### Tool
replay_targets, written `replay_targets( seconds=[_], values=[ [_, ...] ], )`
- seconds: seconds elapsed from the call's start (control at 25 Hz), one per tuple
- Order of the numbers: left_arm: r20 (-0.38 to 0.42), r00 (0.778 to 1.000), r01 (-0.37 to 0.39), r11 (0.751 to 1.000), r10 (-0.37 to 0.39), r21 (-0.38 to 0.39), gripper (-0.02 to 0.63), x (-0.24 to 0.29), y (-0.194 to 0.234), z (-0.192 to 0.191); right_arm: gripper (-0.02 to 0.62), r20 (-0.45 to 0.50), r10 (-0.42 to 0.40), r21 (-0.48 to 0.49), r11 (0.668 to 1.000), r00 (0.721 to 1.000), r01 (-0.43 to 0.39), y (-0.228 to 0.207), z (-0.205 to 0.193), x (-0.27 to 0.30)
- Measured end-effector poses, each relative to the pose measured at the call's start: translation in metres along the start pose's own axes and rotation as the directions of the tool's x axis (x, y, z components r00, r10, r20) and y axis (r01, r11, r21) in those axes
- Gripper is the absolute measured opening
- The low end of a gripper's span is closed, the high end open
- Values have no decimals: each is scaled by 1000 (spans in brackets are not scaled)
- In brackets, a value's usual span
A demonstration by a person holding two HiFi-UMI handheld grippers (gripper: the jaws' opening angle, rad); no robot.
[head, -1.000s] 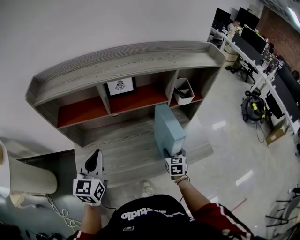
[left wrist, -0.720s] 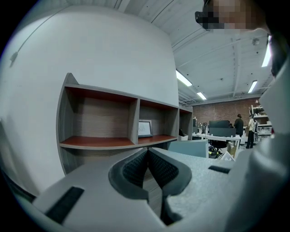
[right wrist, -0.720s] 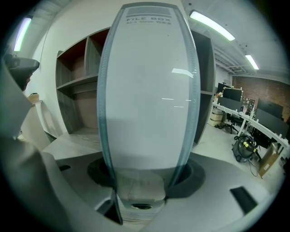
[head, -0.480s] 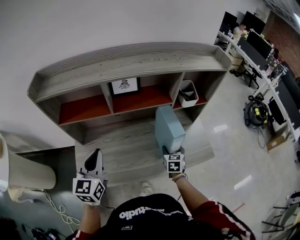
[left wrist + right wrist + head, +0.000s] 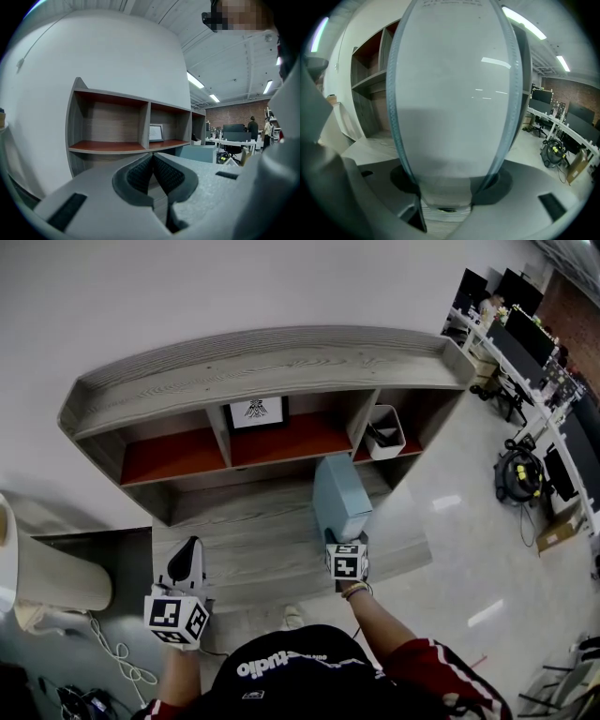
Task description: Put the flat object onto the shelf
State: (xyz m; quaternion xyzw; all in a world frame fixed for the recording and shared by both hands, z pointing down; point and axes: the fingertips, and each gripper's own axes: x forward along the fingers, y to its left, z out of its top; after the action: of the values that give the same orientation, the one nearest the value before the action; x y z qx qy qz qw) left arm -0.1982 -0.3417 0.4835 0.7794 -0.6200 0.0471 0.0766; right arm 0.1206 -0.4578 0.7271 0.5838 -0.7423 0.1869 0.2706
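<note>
Grey wooden shelf (image 5: 272, 357) against the wall, with three red-floored compartments above a wide lower ledge. Pale blue flat object (image 5: 339, 498) stands on edge over that ledge, its near end pinched in the right tongs (image 5: 344, 542), whose jaws sit wide across its thickness; whether it touches the ledge cannot be told. Its long axis runs straight from these tongs toward the compartments, far end near the divider between the middle and right bays, so the coming move is judged a forward push by the right hand, the nearer one. Left tongs (image 5: 189, 554), pressed together and empty, are well apart at the ledge's left
</note>
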Motion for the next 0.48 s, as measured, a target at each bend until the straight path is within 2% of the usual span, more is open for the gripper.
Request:
replay_targets(
  seconds=[0.48],
  values=[
    [-11,999,-42,999,42,-2,6,15,3,-7,282,-5,2,14,1000,1000,-2,-6,7,33]
  ],
)
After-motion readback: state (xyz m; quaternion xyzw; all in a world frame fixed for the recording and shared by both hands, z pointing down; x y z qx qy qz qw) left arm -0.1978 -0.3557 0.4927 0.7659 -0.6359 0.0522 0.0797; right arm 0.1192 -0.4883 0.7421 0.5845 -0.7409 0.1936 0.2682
